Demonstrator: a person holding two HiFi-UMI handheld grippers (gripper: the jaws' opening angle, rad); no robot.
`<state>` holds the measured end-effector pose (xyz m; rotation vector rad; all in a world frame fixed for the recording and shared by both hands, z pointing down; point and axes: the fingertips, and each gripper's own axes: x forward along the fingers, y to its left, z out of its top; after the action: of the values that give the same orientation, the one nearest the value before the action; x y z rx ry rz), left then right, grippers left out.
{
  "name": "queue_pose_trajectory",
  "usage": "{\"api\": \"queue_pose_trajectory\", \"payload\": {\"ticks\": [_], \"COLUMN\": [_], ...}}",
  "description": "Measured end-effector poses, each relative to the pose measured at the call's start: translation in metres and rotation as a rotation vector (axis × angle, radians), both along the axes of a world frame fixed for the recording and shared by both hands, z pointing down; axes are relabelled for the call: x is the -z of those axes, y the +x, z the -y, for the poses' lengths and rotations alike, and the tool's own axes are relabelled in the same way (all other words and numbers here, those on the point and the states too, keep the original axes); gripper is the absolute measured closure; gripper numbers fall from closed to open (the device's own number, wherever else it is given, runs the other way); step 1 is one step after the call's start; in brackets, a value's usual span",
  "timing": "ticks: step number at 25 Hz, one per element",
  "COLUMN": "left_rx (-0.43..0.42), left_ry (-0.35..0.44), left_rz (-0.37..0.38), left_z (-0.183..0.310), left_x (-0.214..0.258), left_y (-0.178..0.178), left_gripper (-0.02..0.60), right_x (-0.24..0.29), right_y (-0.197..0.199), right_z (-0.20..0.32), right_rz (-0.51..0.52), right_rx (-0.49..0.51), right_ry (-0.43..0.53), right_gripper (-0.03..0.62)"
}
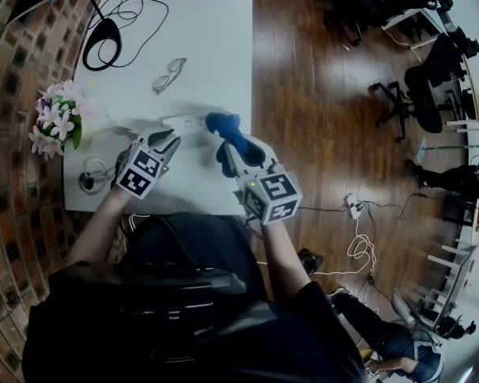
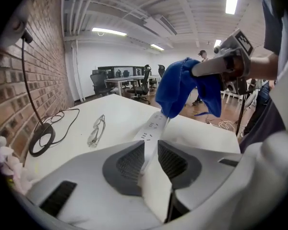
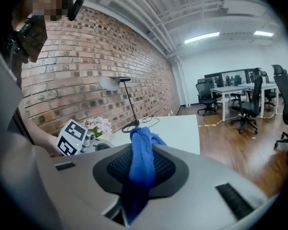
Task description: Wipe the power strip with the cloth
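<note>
Jaws of my left gripper [image 1: 169, 136] clamp the white plastic power strip [image 1: 190, 121], my right gripper's [image 1: 230, 154] the blue fluffy cloth [image 1: 226, 128]. Bare white bench [image 1: 215, 38] lies beyond, its edge just right.

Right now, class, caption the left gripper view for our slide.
Left tongs grip the power strip; right tongs hold blue cloth at its far end.

There is one table [image 1: 215, 30], one power strip [image 1: 185, 121], one blue cloth [image 1: 228, 132], one pair of glasses [image 1: 168, 74], one desk lamp [image 1: 102, 41] and one bunch of flowers [image 1: 56, 120]. Two grippers show: the left gripper [image 1: 170, 136] and the right gripper [image 1: 228, 156].
</note>
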<state>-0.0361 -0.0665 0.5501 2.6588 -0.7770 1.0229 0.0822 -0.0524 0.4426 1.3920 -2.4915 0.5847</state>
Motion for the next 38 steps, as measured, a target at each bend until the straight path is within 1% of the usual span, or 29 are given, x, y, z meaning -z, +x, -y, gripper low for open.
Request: {"api": "queue_pose_trajectory", "payload": {"ticks": [3,6,8,12,14,17,21,25,27,30,34,37,38], "left_rx": [0.024,0.029,0.026,0.032,0.038,0.052,0.064,0.084,0.096,0.115,0.117,0.128,0.132], "left_ry": [-0.022,-0.021,-0.016,-0.009,-0.010,-0.001,0.018,-0.026,-0.041,-0.063,-0.083,-0.089,-0.089], "left_rz": [-0.053,-0.062,-0.065,-0.081,-0.090,-0.097,-0.091,-0.088,-0.084,-0.084,-0.054,-0.051,-0.053], "left_z": [0.000,-0.002,-0.005,-0.007,-0.004,0.005,0.015,0.013,0.014,0.015,0.019,0.022,0.024], "left_x": [0.008,0.011,0.012,0.018,0.021,0.021,0.013,0.015,0.015,0.015,0.007,0.005,0.006], "left_y": [-0.001,-0.004,-0.004,-0.004,-0.004,-0.006,-0.010,-0.006,-0.007,-0.010,-0.022,-0.027,-0.028], "left_gripper": [0.483,0.482,0.483,0.483,0.483,0.483,0.483,0.483,0.483,0.483,0.483,0.483,0.483], "right_x": [0.005,0.013,0.016,0.027,0.034,0.042,0.051,0.051,0.043,0.019,-0.016,-0.037,-0.041], "right_y": [-0.017,-0.030,-0.031,-0.020,-0.015,-0.006,0.008,0.013,0.014,0.018,0.029,0.026,0.024], "right_z": [-0.005,-0.009,-0.009,0.006,0.021,0.051,0.107,0.155,0.176,0.199,0.212,0.210,0.210], "right_rz": [0.002,0.018,0.017,-0.019,-0.039,-0.098,-0.147,-0.216,-0.219,-0.236,-0.308,-0.287,-0.272], "right_rx": [0.050,0.101,0.105,0.085,0.087,0.109,0.089,0.094,0.093,0.071,0.005,0.015,0.020], "right_ry": [-0.010,-0.015,-0.015,0.024,0.045,0.076,0.114,0.135,0.123,0.075,0.016,-0.034,-0.043], "right_gripper": [0.526,0.526,0.526,0.526,0.526,0.525,0.525,0.523,0.522,0.516,0.474,0.411,0.405]}}
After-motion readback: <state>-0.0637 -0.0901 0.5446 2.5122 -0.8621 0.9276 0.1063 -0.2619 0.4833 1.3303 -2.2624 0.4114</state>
